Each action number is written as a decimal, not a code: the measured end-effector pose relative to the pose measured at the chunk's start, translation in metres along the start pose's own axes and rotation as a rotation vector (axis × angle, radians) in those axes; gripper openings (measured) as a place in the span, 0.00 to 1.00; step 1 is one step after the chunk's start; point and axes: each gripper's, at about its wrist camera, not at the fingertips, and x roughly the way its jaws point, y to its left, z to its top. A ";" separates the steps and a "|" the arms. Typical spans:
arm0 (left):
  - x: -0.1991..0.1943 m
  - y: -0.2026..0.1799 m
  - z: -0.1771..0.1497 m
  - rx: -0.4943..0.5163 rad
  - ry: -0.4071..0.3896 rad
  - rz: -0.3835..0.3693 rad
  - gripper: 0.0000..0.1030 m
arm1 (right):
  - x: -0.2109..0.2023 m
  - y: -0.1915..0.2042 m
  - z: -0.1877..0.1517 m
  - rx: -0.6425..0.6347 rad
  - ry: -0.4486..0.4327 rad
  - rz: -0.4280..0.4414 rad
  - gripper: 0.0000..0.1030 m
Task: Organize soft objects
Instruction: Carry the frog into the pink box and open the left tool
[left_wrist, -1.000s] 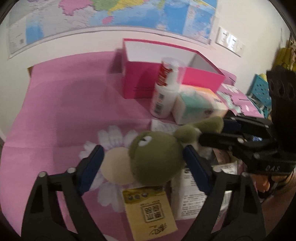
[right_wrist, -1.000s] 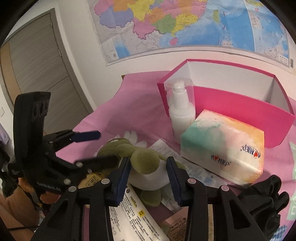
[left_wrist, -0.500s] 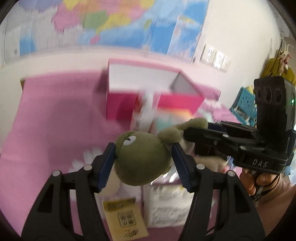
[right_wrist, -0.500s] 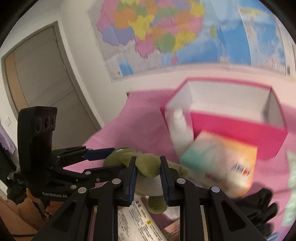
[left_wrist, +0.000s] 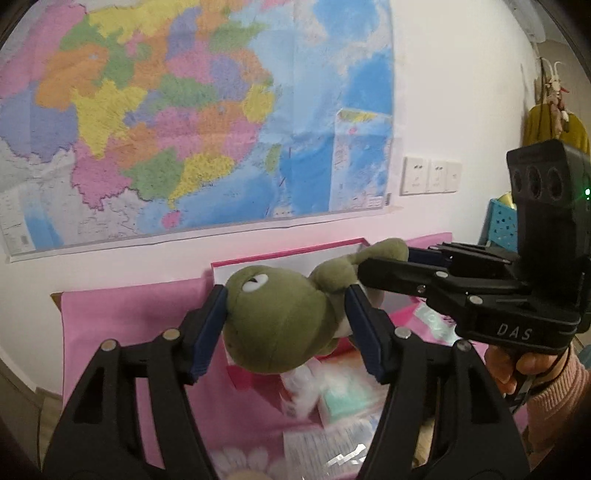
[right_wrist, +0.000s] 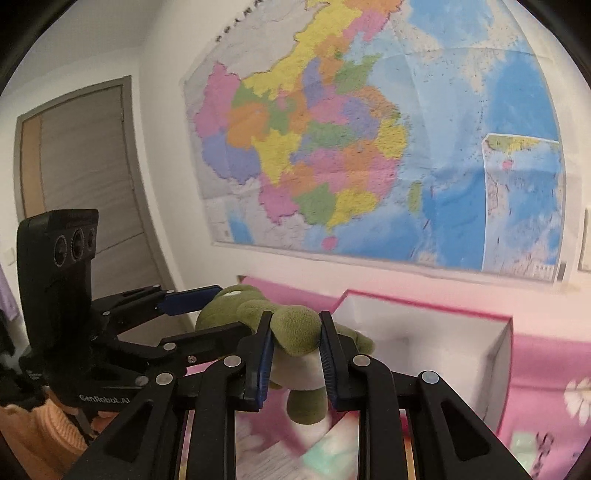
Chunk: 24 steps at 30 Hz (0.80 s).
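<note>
A green frog plush (left_wrist: 280, 325) with a white belly hangs in the air between both grippers, above the pink-covered table (left_wrist: 129, 325). My left gripper (left_wrist: 286, 295) is shut on its round head, the blue pads pressing both sides. My right gripper (right_wrist: 295, 319) is shut on the plush (right_wrist: 295, 332) at the upper body, with a leg dangling below. In the left wrist view the right gripper (left_wrist: 388, 260) comes in from the right. In the right wrist view the left gripper (right_wrist: 232, 308) comes in from the left. An open pink box (right_wrist: 424, 306) stands just behind the plush.
A large map (left_wrist: 184, 110) covers the wall behind the table. A tissue pack (left_wrist: 347, 402) and papers lie blurred below the plush. The pink box's rim (left_wrist: 280, 258) shows behind the head. A door (right_wrist: 85, 177) is at the left, a blue basket (left_wrist: 502, 225) at the right.
Both grippers closed on the frog plush and lifted it off the table. The views tilted up, so the wall map now fills the frames and the table items dropped low.
</note>
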 end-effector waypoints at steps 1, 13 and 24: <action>0.012 0.003 0.002 -0.004 0.013 0.007 0.64 | 0.008 -0.006 0.003 0.007 0.011 -0.005 0.22; 0.113 0.033 -0.017 -0.082 0.189 -0.033 0.64 | 0.081 -0.068 -0.015 0.141 0.164 -0.020 0.22; 0.112 0.052 -0.031 -0.149 0.184 0.049 0.64 | 0.109 -0.083 -0.033 0.180 0.276 -0.077 0.38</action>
